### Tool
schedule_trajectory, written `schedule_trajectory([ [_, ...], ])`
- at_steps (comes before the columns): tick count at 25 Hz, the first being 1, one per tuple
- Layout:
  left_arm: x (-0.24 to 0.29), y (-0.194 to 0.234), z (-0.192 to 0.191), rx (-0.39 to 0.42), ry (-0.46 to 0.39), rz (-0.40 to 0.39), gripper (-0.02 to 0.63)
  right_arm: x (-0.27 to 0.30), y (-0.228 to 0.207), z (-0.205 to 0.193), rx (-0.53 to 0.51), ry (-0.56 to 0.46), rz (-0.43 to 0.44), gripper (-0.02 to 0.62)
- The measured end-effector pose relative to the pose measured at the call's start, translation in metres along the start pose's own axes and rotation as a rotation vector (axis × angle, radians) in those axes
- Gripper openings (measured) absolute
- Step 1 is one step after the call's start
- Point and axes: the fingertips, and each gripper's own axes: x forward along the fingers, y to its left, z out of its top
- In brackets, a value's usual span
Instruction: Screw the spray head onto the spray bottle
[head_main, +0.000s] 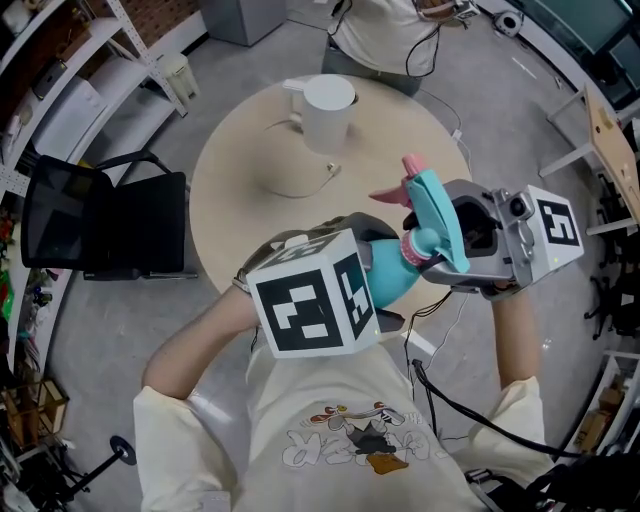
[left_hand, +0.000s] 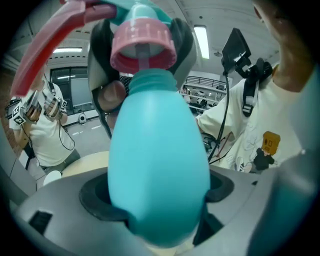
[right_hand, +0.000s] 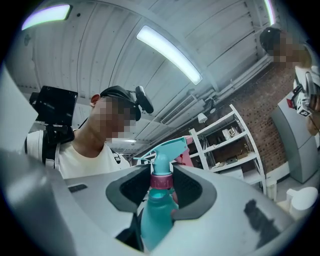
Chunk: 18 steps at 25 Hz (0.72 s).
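A teal spray bottle (head_main: 392, 272) is held in the air over my lap, with my left gripper (head_main: 385, 282) shut on its body. In the left gripper view the bottle (left_hand: 157, 150) fills the space between the jaws of the left gripper (left_hand: 157, 197). The teal spray head (head_main: 432, 205) with a pink trigger (head_main: 390, 194) sits at the bottle's neck. My right gripper (head_main: 425, 250) is shut on its pink collar (head_main: 413, 248). In the right gripper view the right gripper (right_hand: 161, 187) has the collar (right_hand: 161, 181) pressed between its dark pads (right_hand: 192, 192). I cannot tell how far the collar is threaded.
A round beige table (head_main: 240, 180) lies ahead with a white jug (head_main: 328, 110) and a thin cord on it. A black chair (head_main: 110, 225) stands to its left, shelves (head_main: 70, 90) beyond. Another person (head_main: 385, 30) sits past the table.
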Motion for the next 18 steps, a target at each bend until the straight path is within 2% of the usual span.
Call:
schedule_trajectory([
  [6,-0.009,0.002,0.008,-0.020,-0.052,0.007,0.434,0.001,0.002,-0.001,-0.005,0.015,0.005,0.138],
  [11,-0.012,-0.004,0.017,-0.015,-0.092,-0.019,0.434,0.003,0.007,0.002,-0.019,0.016,0.030,0.138],
  [13,-0.015,-0.014,0.020,-0.002,-0.120,-0.080,0.434,0.003,0.014,0.003,-0.020,0.014,0.071,0.138],
  [16,-0.021,-0.036,0.026,0.011,-0.186,-0.260,0.434,0.005,0.025,0.004,-0.018,0.020,0.155,0.138],
  [18,-0.024,-0.042,0.028,0.015,-0.212,-0.310,0.434,0.007,0.028,0.004,-0.015,0.031,0.181,0.138],
])
